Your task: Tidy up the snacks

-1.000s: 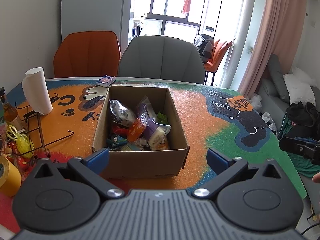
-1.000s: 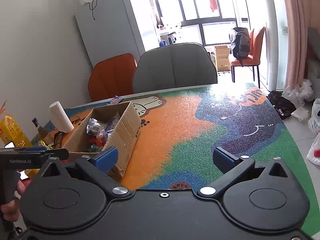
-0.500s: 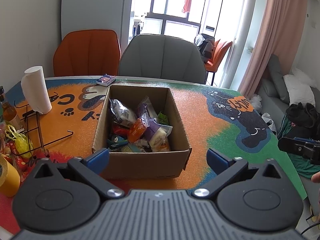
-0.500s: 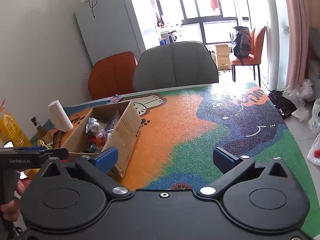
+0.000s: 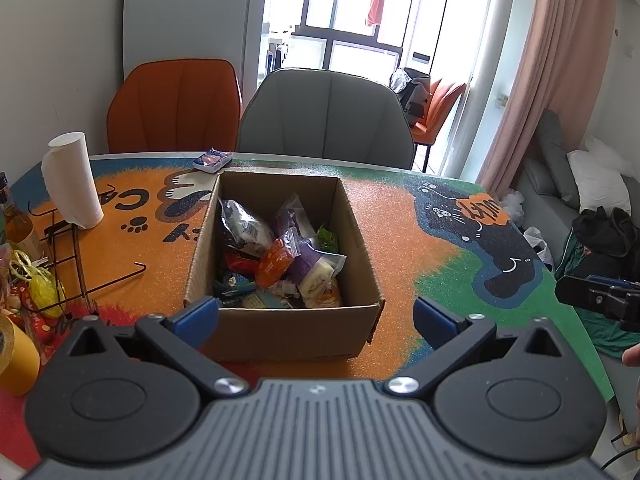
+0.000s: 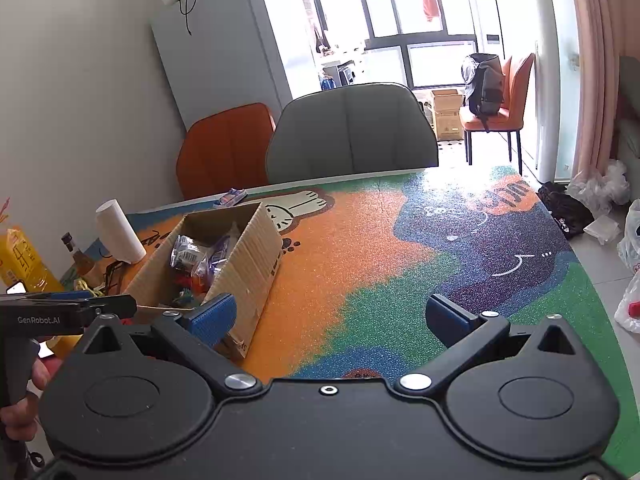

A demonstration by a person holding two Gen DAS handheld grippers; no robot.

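In the left wrist view the left gripper [image 5: 316, 318] hangs just short of the near wall of a cardboard box [image 5: 294, 334], its jaws spread wide and holding nothing, one blue pad [image 5: 196, 318] at the box's near left corner and the other past its near right corner. The box stands open on a table [image 5: 400, 240] covered with a bright cartoon mat, and it is full of snacks [image 5: 280, 260]: an orange packet, a purple one, silver and clear wrappers, a green one at the back. One more small packet [image 5: 212, 160] lies on the table beyond the box, near the far edge. A paper roll [image 5: 72, 180] stands upright to the left, with a wire rack [image 5: 68, 264] in front of it. A grey chair [image 5: 326, 116] and an orange chair [image 5: 176, 106] stand behind the table. In the right wrist view the right gripper [image 6: 332, 316] is over the near part of the table, to the right of the box [image 6: 244, 276], its jaws also wide apart and empty. The snacks [image 6: 200, 260] show inside the box, and the small packet [image 6: 232, 197] lies beyond it. At the left edge the left gripper [image 6: 68, 312] appears side-on, with a hand [image 6: 24, 404] on its grip.
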